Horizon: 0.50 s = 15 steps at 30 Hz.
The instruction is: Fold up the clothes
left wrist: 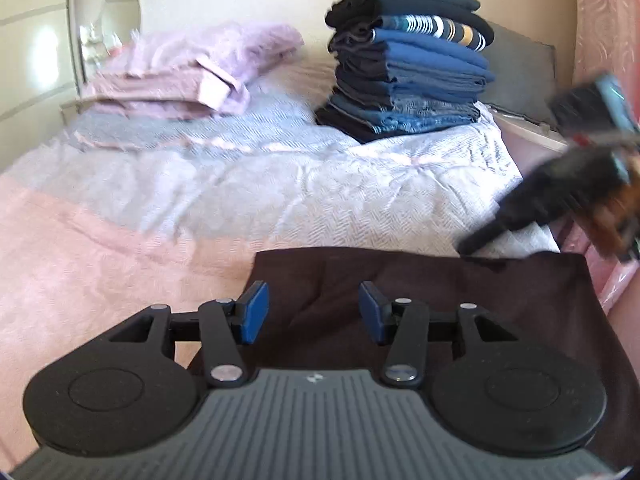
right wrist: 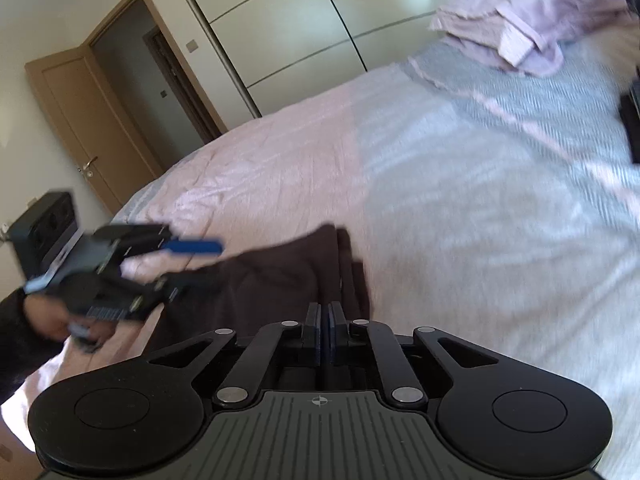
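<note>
A dark brown garment (left wrist: 420,292) lies folded flat on the bed's near edge; it also shows in the right wrist view (right wrist: 280,272). My left gripper (left wrist: 314,312) is open, its blue pads spread just above the garment's left part, holding nothing. In the right wrist view the left gripper (right wrist: 192,264) appears blurred at the left. My right gripper (right wrist: 325,320) is shut, its pads pressed together at the garment's edge; whether cloth is pinched between them is hidden. In the left wrist view the right gripper (left wrist: 480,236) is blurred, its tip at the garment's far right corner.
A tall stack of folded dark and blue clothes (left wrist: 408,60) stands at the back of the bed (left wrist: 240,184). Folded lilac bedding (left wrist: 192,72) lies at the back left. A wardrobe (right wrist: 320,20) and an open door (right wrist: 80,120) are beyond the bed.
</note>
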### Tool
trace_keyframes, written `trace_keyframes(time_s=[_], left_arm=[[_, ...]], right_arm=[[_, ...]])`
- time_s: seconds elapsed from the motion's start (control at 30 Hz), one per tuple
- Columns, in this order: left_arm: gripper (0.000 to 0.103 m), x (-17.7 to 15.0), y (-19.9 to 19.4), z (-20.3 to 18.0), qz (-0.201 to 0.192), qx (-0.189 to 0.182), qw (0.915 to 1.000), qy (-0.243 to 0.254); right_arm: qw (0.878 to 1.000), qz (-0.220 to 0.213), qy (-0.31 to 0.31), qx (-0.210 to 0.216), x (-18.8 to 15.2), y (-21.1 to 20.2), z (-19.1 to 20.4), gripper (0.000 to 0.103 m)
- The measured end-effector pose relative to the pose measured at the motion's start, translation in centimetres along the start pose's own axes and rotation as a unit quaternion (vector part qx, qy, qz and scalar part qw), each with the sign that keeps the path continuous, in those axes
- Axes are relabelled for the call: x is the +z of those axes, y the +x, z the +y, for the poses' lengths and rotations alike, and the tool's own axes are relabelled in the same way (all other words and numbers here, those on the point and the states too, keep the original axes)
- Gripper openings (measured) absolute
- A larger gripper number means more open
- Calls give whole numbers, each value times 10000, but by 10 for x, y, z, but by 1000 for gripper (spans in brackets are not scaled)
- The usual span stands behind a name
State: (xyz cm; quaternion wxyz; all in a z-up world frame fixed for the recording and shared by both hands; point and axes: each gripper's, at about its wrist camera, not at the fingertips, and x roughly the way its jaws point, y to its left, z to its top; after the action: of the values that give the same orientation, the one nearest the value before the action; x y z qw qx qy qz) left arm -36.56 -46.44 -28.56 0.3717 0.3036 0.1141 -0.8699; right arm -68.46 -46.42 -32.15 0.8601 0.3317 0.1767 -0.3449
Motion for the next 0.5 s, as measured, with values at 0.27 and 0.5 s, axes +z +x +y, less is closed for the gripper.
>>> trace_keyframes(time_s=[0.27,0.5], left_arm=[[46,-4,39,2,436,-327,9985,7],[0,-2,23,-1,110,-298,9993,216]], right_arm=[[9996,269,-24,2,-27,-3,4,12],[9995,263,-144,142,-24,-4,9,39]])
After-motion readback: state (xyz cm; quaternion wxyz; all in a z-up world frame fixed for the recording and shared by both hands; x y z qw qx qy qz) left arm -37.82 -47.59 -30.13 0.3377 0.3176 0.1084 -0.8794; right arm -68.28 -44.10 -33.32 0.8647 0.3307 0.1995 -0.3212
